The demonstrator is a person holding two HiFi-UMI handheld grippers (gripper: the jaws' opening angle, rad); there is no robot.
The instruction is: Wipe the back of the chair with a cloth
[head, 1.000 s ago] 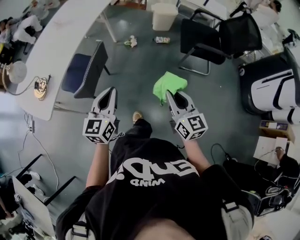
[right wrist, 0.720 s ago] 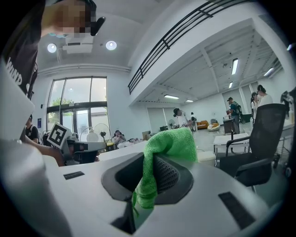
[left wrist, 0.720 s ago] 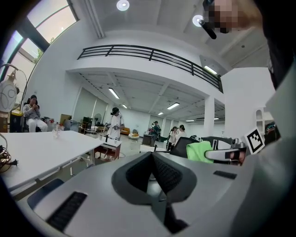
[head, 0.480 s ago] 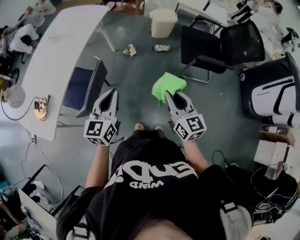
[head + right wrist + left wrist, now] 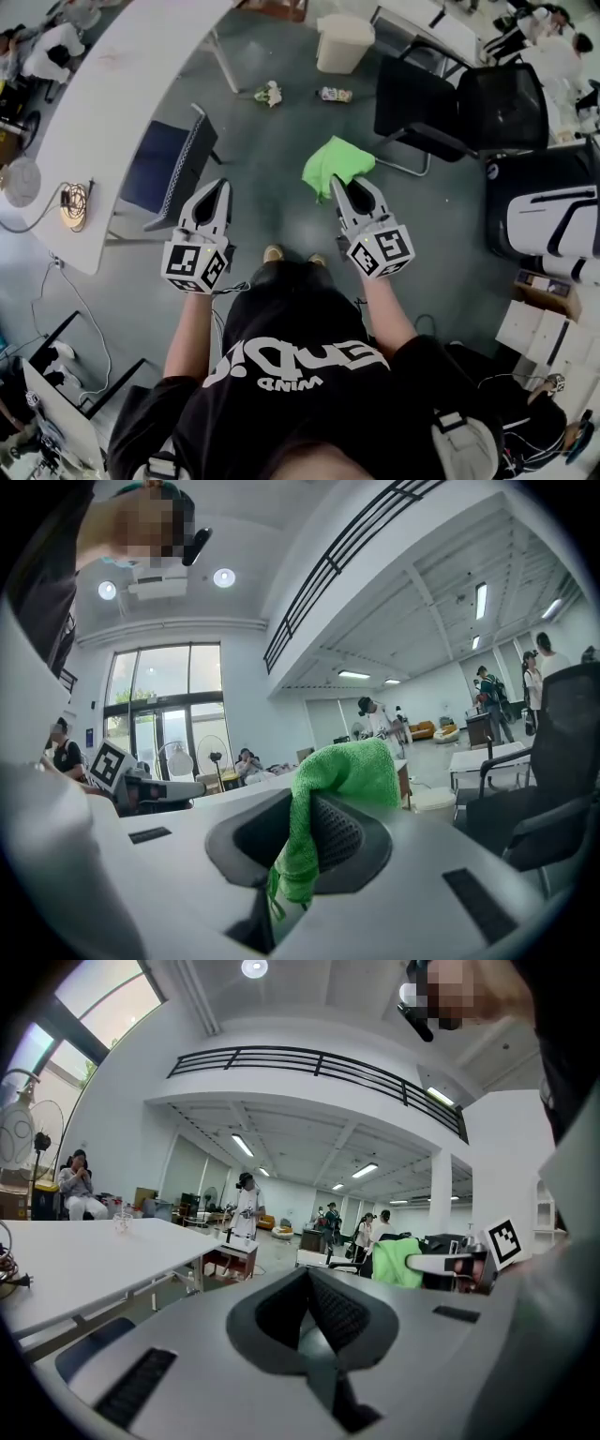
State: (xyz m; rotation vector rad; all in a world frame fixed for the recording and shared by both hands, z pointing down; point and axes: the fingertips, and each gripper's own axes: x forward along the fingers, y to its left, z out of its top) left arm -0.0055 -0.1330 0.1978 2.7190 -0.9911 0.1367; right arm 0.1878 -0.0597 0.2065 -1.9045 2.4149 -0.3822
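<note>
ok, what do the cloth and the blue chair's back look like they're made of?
Cloth: green, probably microfibre or terry. It has a fuzzy matte nap and hangs in soft folds.
Chair back: dark, probably mesh or perforated plastic. A fine grid pattern shows, but it is too small to be sure.

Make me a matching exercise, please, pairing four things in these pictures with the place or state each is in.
Things:
1 green cloth
2 left gripper
3 blue chair
4 cream bin

Place or state:
A beside the white table
B shut, nothing between its jaws
C on the floor at the top of the head view
D clamped in the right gripper

Pairs: 1-D, 2-B, 3-A, 4-C.
</note>
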